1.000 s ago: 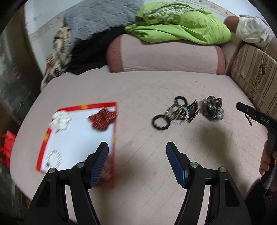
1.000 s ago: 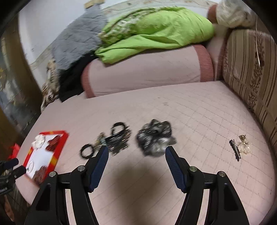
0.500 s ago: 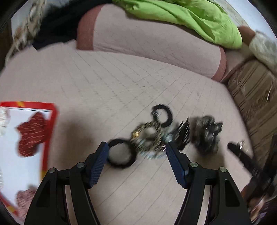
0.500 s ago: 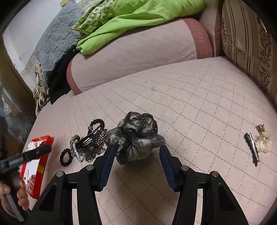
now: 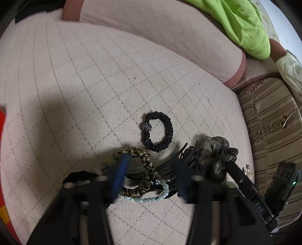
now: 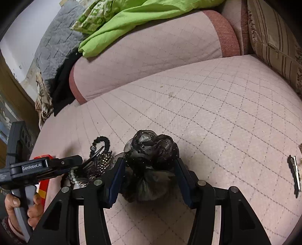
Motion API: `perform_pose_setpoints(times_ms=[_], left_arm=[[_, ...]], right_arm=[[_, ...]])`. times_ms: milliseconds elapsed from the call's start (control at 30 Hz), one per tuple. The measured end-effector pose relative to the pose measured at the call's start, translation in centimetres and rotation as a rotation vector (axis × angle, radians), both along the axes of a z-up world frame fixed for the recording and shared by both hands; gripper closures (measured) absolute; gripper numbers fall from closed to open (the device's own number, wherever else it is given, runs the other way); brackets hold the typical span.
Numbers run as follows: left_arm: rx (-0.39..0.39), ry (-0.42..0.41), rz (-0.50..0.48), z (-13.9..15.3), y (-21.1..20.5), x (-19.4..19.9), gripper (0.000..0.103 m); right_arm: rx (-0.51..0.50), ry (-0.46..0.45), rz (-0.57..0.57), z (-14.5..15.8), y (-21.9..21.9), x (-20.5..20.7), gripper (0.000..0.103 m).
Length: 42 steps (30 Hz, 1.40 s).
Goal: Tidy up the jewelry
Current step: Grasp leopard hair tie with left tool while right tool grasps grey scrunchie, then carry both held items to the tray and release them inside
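A small pile of hair pieces lies on the pink quilted bed. My left gripper (image 5: pixel 149 164) is low over it, jaws closing, blurred. The leopard-print scrunchie (image 5: pixel 145 162) lies between its fingers, and the pads do not clearly press on it. Just beyond lies a black scrunchie (image 5: pixel 166 130). A pale bead bracelet (image 5: pixel 151 198) and a black comb clip (image 5: pixel 188 153) are tangled in the pile. My right gripper (image 6: pixel 149 162) is shut on the grey organza flower scrunchie (image 6: pixel 151 148), which rests on the bed.
A red-rimmed tray (image 6: pixel 44 181) sits at the bed's left edge. A hand (image 6: pixel 18 207) holds the left gripper's handle. A black hair clip (image 6: pixel 295 173) lies far right. A pink bolster (image 6: pixel 151 52), a green blanket (image 6: pixel 151 11) and a striped cushion (image 5: pixel 273 122) border the bed.
My left gripper swung right from the tray and dropped onto the pile, its jaws narrowing. My right gripper sank onto the organza scrunchie and narrowed around it.
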State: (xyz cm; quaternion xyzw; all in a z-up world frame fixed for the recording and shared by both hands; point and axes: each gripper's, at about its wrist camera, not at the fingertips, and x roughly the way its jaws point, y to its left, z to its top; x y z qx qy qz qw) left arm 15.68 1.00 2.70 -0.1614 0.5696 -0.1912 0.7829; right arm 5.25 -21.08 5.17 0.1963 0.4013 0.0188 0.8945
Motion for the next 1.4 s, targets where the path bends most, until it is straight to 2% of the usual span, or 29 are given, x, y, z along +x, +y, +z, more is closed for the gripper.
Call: perform_pose_setpoints(times_ms=[33, 67, 100, 133, 167, 267, 500, 667, 933, 1167, 1267, 1400], left_arm=[[-0.011, 0.013, 0.007, -0.3, 0.1, 0.1, 0.080], [-0.016, 0.020, 0.016, -0.4, 0.2, 0.2, 0.088], [-0.022, 0.025, 0.024, -0.5, 0.5, 0.2, 0.090], [-0.032, 0.029, 0.036, -0.4, 0.8, 0.1, 0.091], [-0.044, 0.028, 0.048, -0.2, 1.1, 0.0, 0.091], [-0.061, 0.000, 0.056, 1.1, 1.7, -0.6, 0.092], [-0.072, -0.079, 0.036, 4.9, 2.9, -3.4, 0.093], [-0.038, -0.129, 0.037, 7.2, 4.3, -6.3, 0.093], [0.049, -0.207, 0.053, 10.1, 7.8, -11.1, 0.093], [0.137, -0.319, 0.055, 13.0, 10.5, -15.8, 0.093], [0.153, -0.336, 0.077, 13.5, 12.1, -17.0, 0.093], [0.161, -0.329, 0.141, 13.6, 16.1, -18.5, 0.093]], right_arm=[[-0.006, 0.004, 0.005, -0.2, 0.1, 0.2, 0.046], [-0.023, 0.006, 0.007, -0.3, 0.3, 0.3, 0.062], [-0.045, 0.013, 0.009, -0.5, 0.5, 0.5, 0.085], [-0.063, 0.027, 0.016, -0.6, 0.6, 0.7, 0.090], [-0.060, 0.031, 0.018, -0.7, 0.7, 0.7, 0.091], [-0.051, 0.006, 0.029, 0.0, 0.8, 0.3, 0.101], [-0.017, -0.029, 0.047, 1.5, 1.0, -0.7, 0.102], [-0.039, -0.091, 0.069, 3.4, 2.1, -2.3, 0.102], [-0.081, -0.112, 0.100, 4.3, 4.5, -4.3, 0.102], [-0.079, -0.121, 0.100, 4.8, 6.4, -6.2, 0.102], [-0.060, -0.123, 0.092, 5.0, 7.4, -7.4, 0.102], [-0.107, -0.138, 0.115, 5.6, 9.9, -9.4, 0.102]])
